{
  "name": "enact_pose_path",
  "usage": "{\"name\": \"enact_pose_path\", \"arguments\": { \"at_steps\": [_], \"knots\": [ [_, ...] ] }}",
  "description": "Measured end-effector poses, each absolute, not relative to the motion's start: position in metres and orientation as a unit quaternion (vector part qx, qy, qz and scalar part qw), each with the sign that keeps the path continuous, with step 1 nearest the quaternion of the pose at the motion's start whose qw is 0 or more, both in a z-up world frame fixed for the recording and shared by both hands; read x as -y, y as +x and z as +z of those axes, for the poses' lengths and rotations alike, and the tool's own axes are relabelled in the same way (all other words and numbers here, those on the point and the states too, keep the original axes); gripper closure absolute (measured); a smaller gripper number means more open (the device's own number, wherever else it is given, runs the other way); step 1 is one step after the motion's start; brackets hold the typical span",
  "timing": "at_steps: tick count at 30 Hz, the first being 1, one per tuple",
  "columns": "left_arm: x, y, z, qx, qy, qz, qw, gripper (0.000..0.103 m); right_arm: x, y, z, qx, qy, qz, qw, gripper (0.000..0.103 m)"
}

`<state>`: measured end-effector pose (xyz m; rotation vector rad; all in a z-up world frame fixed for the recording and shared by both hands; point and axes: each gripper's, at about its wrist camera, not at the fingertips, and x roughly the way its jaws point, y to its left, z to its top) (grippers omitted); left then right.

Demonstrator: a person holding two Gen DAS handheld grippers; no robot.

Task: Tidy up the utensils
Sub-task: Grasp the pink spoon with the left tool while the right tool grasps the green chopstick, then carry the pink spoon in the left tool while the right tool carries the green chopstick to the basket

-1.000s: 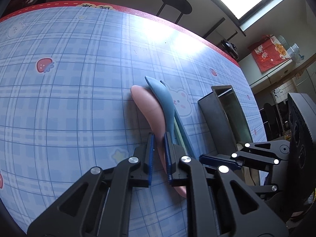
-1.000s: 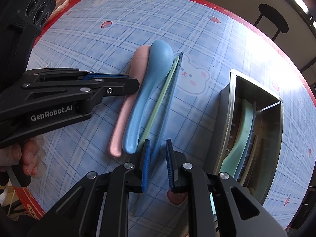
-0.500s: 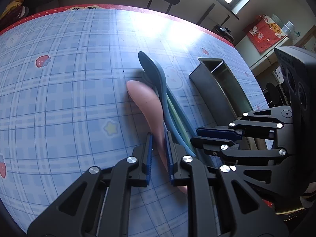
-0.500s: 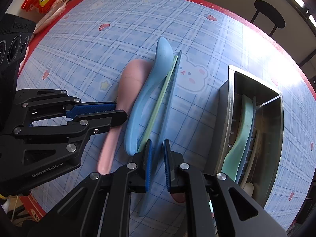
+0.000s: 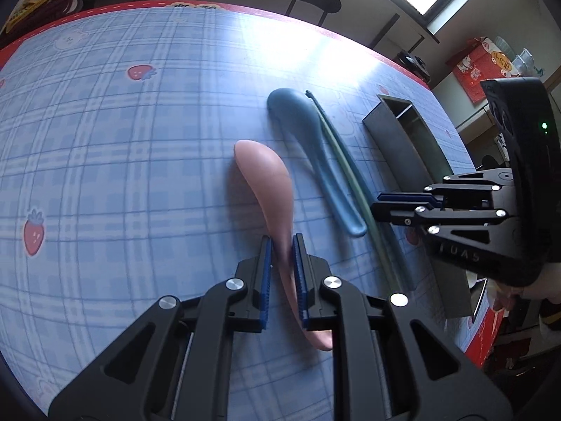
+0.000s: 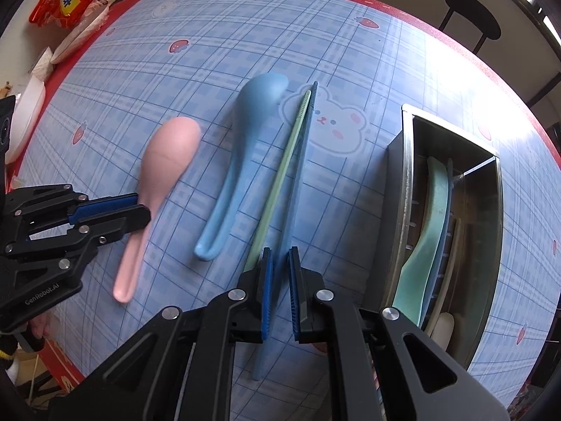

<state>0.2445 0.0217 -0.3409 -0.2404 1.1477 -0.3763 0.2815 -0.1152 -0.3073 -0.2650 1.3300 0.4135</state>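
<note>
The left gripper (image 5: 282, 245) pinches the smooth pink plastic spoon's (image 5: 266, 175) handle; the right gripper (image 6: 278, 263) clamps the slim blue plastic chopstick (image 6: 298, 182), beside the ridged steel holder (image 6: 406, 189).

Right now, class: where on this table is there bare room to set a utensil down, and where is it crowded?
Free: the tablecloth beyond the pink spoon, and the bear print between the blue chopstick and the metal holder. Crowded: around the blue spoon, green chopstick and both grippers.
</note>
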Motion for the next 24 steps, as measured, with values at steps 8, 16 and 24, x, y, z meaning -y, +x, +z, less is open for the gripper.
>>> {"name": "enact_pose_path", "arguments": {
  "at_steps": [8, 16, 24],
  "knots": [
    [-0.056, 0.211, -0.341, -0.536, -0.144, -0.155, 0.818, 0.087, 0.111, 0.276, -0.309, -0.609, -0.124, 0.183, 0.762, 0.094],
    [-0.063, 0.203, -0.344, -0.525, -0.197, -0.122, 0.819, 0.088, 0.111, 0.267, -0.311, -0.598, -0.118, 0.187, 0.771, 0.094],
    [-0.043, 0.197, -0.334, -0.525, -0.148, -0.123, 0.829, 0.092, 0.128, 0.256, -0.310, -0.602, -0.085, 0.198, 0.769, 0.097]
  ]
}}
